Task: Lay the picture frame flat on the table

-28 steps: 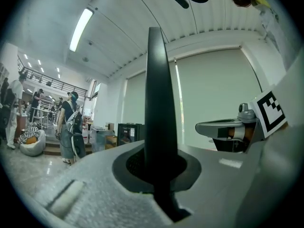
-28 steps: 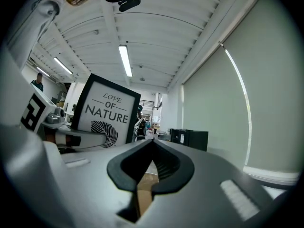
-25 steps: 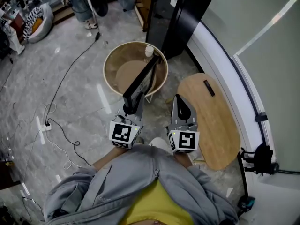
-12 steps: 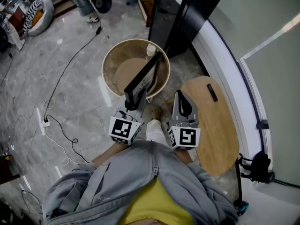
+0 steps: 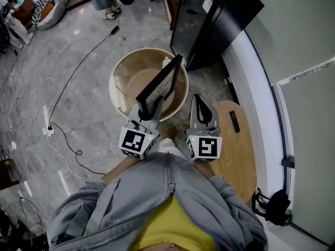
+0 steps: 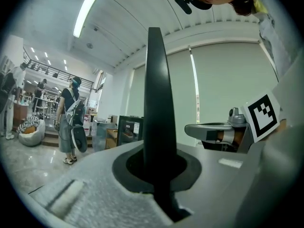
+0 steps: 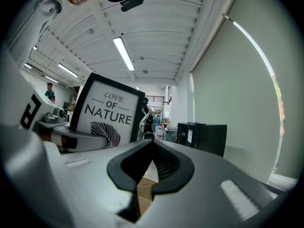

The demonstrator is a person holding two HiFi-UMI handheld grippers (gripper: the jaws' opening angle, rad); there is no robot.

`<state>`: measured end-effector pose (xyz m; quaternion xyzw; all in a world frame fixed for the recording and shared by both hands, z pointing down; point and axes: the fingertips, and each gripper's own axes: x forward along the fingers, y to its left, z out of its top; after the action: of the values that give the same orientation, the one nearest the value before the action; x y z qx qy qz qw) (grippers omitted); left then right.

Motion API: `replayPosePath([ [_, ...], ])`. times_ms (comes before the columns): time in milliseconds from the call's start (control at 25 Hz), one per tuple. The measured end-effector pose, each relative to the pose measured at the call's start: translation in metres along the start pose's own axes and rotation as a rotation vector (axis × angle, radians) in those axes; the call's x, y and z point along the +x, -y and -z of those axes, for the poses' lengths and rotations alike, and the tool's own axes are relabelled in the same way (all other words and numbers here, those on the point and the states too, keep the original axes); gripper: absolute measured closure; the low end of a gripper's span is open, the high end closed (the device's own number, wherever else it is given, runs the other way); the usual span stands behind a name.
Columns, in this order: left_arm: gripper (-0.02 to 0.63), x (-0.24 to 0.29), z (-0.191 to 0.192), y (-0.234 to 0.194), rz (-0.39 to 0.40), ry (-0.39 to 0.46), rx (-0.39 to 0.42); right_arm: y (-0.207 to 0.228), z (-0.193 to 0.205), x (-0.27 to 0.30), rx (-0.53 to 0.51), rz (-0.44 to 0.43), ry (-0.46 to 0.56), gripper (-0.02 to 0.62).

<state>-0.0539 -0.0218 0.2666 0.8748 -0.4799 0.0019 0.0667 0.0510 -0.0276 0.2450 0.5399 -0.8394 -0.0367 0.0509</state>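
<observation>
Picture frame (image 5: pixel 160 83) looks stiff, light, probably glass-fronted (so fragile). The left gripper (image 5: pixel 147 107) pinches its thin edge; the right gripper (image 5: pixel 199 101) is closed, empty. I'd steady the far edge.

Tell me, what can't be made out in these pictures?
- Head view: the picture frame is nearly edge-on, so its print is unreadable; the left gripper covers its lower corner.
- Left gripper view: the picture frame is only a dark strip between the jaws.
- Head view: the dark item on the wooden table is too small to identify.
</observation>
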Motion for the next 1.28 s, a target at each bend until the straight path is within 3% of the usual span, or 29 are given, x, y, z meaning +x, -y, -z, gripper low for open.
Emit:
replayPosePath([
  [280, 0.598, 0.083, 0.013, -0.007, -0.055, -0.019, -0.027, 0.059, 0.026, 0.06, -0.001, -0.091, -0.035, 0.597],
  [480, 0.598, 0.114, 0.029, -0.008, -0.05, -0.045, -0.048, 0.076, 0.05, 0.083, 0.018, -0.125, -0.064, 0.597],
  [1200, 0.598, 0.161, 0.083, 0.007, 0.111, -0.144, -0.082, 0.101, 0.114, 0.102, 0.118, -0.173, -0.147, 0.595],
  [1280, 0.598, 0.165, 0.092, -0.001, 0.134, -0.14, -0.085, 0.099, 0.129, 0.108, 0.13, -0.189, -0.181, 0.563],
])
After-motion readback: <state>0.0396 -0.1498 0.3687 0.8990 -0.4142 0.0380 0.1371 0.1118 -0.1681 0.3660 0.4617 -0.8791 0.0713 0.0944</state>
